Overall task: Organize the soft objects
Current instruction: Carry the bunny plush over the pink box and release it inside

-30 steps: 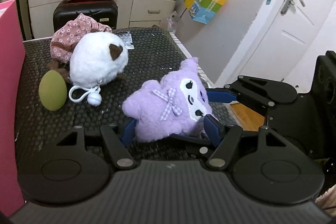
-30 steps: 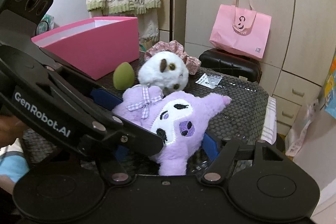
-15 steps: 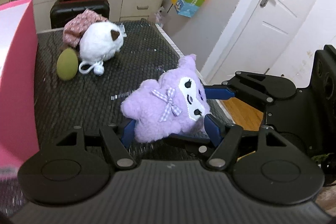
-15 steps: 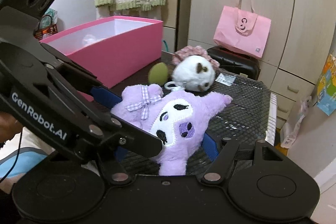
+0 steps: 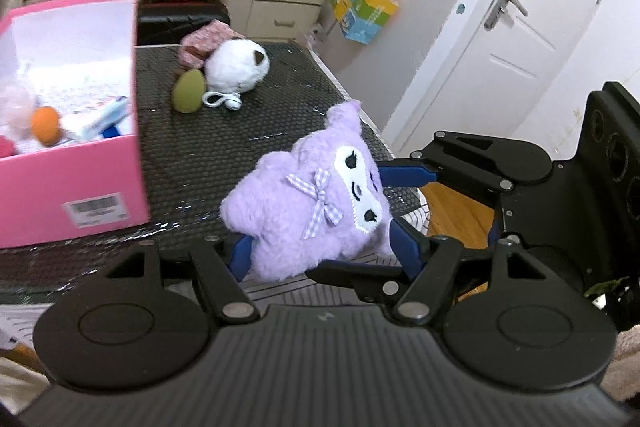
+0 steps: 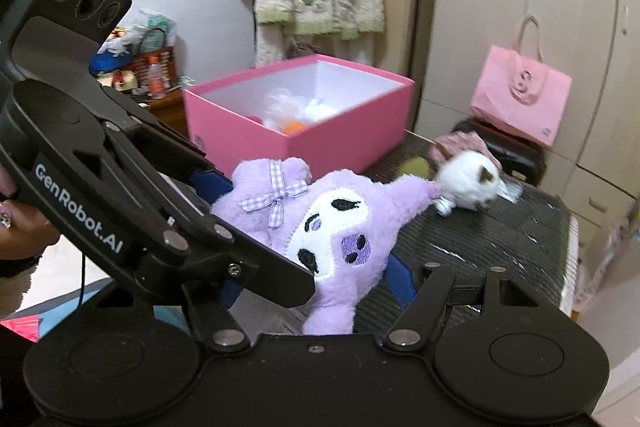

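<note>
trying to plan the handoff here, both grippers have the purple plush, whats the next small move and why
Probably carry the purple plush leftward over the open pink box. Both the left gripper and the right gripper are clamped on it above the black table, and the box already holds other soft things, while the white plush waits.

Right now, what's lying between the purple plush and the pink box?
Nothing: in the left wrist view only bare black mat separates the purple plush, clamped by both grippers, from the pink box.
</note>
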The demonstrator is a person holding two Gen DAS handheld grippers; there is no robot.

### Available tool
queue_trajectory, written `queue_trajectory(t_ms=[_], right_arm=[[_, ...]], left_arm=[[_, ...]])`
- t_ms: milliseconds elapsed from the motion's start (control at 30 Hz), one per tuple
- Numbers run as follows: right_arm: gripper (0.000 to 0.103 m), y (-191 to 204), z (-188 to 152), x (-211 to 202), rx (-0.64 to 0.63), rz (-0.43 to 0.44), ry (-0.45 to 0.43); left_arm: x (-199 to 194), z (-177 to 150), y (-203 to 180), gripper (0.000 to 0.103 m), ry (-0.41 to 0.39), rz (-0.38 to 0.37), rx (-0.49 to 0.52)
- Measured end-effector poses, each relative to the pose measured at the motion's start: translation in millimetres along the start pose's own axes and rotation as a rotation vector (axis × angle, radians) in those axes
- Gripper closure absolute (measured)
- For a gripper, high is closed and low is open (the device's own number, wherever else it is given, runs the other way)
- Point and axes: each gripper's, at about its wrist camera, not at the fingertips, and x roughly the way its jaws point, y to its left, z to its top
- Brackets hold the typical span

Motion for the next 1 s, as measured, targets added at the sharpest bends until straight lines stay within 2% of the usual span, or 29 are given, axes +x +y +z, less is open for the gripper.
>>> queue_trajectory(t_ms=[167, 433, 733, 1000], right_arm=[[0.028, 22.2, 14.7, 3.8, -0.037, 0.035, -0.024], [0.028, 33.5, 48.2, 26.0, -0.067, 0.056, -0.085], [0.028, 14.3, 94.4, 78.1, -0.094, 0.067, -0.087], [0.028, -24.8, 135.1, 144.4, -0.064, 0.099, -0.056]], left_arm=[[-27.2, -4.8, 8.4, 0.035, -0.035, 0.049, 0.003], [-52.0, 10.5, 36.0, 0.036, -0.122, 0.110, 0.001], [-43.4, 51.3, 85.5, 0.041, -0.174, 0.176, -0.021], [-17.9, 100.5, 143.2, 0.042, -0.176, 0.211, -0.092]])
